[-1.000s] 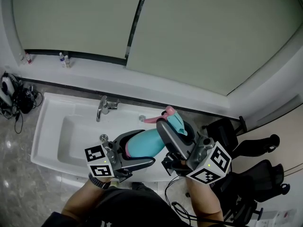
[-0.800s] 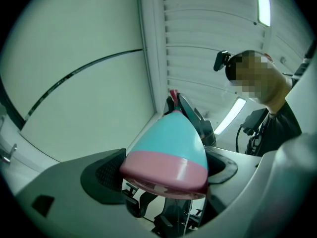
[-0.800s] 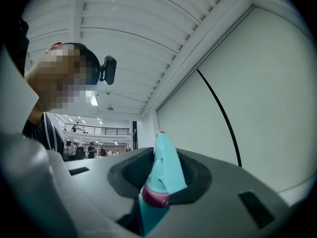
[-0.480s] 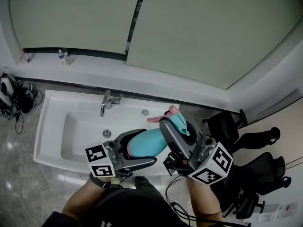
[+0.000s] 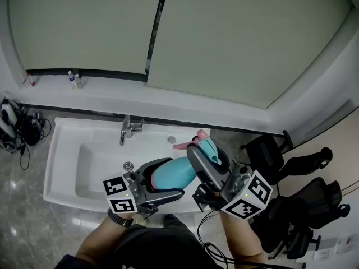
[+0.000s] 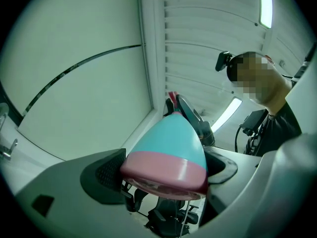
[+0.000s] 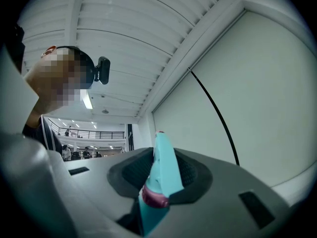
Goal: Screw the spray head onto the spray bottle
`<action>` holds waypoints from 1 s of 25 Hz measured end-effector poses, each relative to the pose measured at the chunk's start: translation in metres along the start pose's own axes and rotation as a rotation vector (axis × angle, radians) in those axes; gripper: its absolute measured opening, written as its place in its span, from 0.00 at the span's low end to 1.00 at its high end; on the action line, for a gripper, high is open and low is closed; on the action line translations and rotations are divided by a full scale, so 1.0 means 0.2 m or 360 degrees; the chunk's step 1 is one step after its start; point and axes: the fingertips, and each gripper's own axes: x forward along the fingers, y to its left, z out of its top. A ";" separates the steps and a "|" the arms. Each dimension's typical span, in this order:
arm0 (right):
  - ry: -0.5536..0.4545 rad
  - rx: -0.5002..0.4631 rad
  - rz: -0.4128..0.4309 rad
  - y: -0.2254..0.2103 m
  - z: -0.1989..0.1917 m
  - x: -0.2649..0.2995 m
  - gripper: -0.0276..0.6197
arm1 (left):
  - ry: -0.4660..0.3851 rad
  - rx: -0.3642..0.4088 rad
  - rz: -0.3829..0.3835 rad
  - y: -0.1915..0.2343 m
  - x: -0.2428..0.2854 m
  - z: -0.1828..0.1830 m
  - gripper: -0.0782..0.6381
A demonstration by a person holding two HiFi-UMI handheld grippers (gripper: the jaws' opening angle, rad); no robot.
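1. Screwing looks like the step you are in. The blue-green plastic spray head with the pink trigger [image 5: 208,146] sits at the neck of the blue-green plastic spray bottle with the pink band round its bottom [image 5: 173,172].
2. You hold both up in the air, above the front right corner of the long white sink [image 5: 56,164]. The bottle lies tilted. Its fat bottom points toward the sink's front edge and its neck points toward the sink's right end.
3. Your left claw [image 6: 163,175] is spread wide around the fat bottom of the bottle. Its two dark pads press on each side of the pink band, so it has a good hold.
4. Your right claw [image 7: 161,175] is open only a little. Its pads pinch the thin spray head from both sides.
5. A pink ring [image 7: 153,198] shows just below the head. I cannot tell how tight it is on the neck.
6. For the next move, I think you should keep the bottle fixed with the left claw. Then turn the head round with the right claw, straight in line with the neck, so the thread does not go on crooked.
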 end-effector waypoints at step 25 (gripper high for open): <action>-0.0063 -0.0016 -0.0033 0.12 0.04 -0.27 0.18 | -0.0094 -0.0089 -0.0003 -0.09 -0.12 0.00 0.75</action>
